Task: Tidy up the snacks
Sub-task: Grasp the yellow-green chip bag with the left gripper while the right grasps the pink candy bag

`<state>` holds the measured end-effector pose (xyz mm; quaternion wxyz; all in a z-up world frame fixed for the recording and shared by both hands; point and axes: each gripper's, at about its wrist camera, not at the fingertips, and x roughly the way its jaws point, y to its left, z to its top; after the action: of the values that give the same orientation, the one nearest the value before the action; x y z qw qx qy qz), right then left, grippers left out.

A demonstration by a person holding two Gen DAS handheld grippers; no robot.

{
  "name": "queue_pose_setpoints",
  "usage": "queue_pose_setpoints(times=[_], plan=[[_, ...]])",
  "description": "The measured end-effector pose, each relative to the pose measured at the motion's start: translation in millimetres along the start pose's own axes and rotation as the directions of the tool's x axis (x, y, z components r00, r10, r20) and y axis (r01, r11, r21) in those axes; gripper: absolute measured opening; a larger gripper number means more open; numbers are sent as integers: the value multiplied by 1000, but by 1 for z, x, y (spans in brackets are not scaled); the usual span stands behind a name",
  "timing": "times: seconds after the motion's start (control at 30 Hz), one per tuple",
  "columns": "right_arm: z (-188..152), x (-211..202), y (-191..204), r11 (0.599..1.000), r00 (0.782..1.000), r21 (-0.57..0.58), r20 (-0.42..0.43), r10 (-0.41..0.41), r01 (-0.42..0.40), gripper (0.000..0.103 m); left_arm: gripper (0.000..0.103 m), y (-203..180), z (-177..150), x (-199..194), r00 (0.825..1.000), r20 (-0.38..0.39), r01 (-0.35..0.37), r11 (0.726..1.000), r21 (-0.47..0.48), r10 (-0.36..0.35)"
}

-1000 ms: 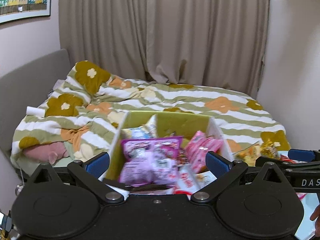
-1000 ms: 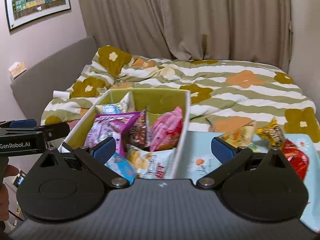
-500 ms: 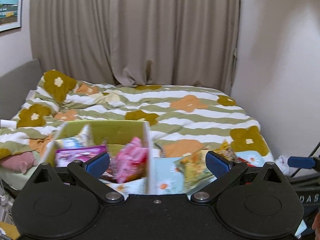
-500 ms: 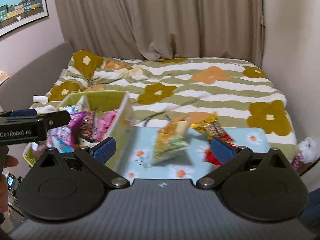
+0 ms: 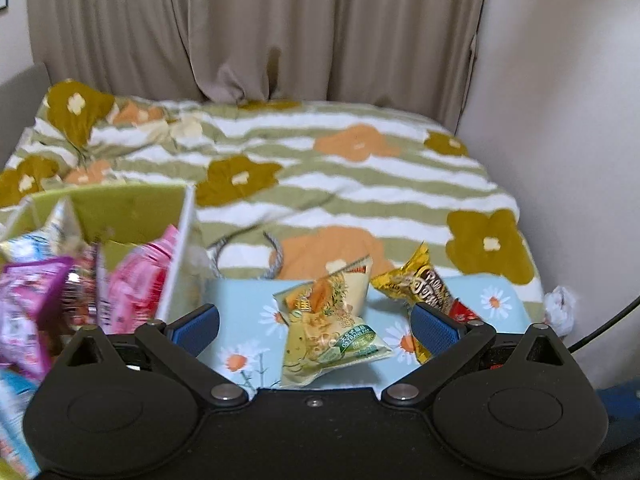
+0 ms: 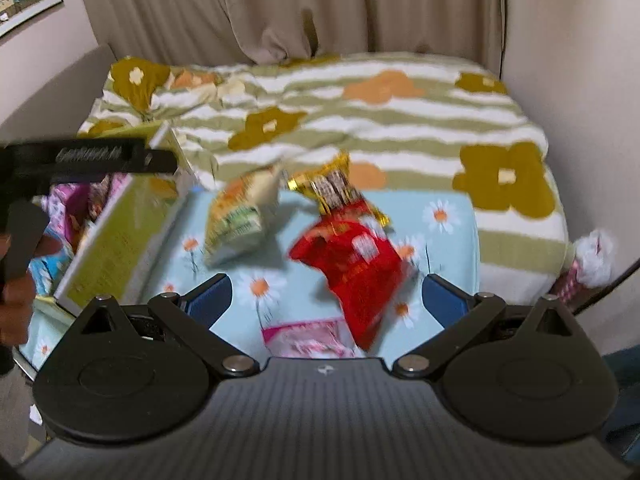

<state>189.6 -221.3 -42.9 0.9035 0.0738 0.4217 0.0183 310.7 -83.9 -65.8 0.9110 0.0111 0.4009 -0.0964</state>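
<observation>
Hovering left gripper (image 5: pixel 314 326) and right gripper (image 6: pixel 326 294) both spread wide, empty, packet writing (image 5: pixel 354 340) blurred, unreadable

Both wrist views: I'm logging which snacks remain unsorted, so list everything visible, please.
green box: 1, green inside, white-edged, left on cloth, holding pink, purple, silver packets
daisy cloth: 1, light blue, near end of bed
yellow-green packet: 1, on cloth centre
gold packet: 1, gold-brown, on cloth behind red
red packet: 1, on cloth
pink packet: 1, cloth's near edge
blanket: 1, green-white striped, flowered, covers bed
curtain: beige, behind bed
left gripper: open
right gripper: open
</observation>
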Motion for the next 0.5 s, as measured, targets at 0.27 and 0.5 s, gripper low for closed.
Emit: queue_pose_setpoints(times=[0.27,0.5], plan=[[-20,48,-9,1000,996,28,-90,4,-1,103,98,-2,-4,83,993,-118,13,1000,3,-13],[-28,71,-4,1000,990,24,-140,3,1,103,81,0,-11,120,979,-197,42,999,-6,-43]])
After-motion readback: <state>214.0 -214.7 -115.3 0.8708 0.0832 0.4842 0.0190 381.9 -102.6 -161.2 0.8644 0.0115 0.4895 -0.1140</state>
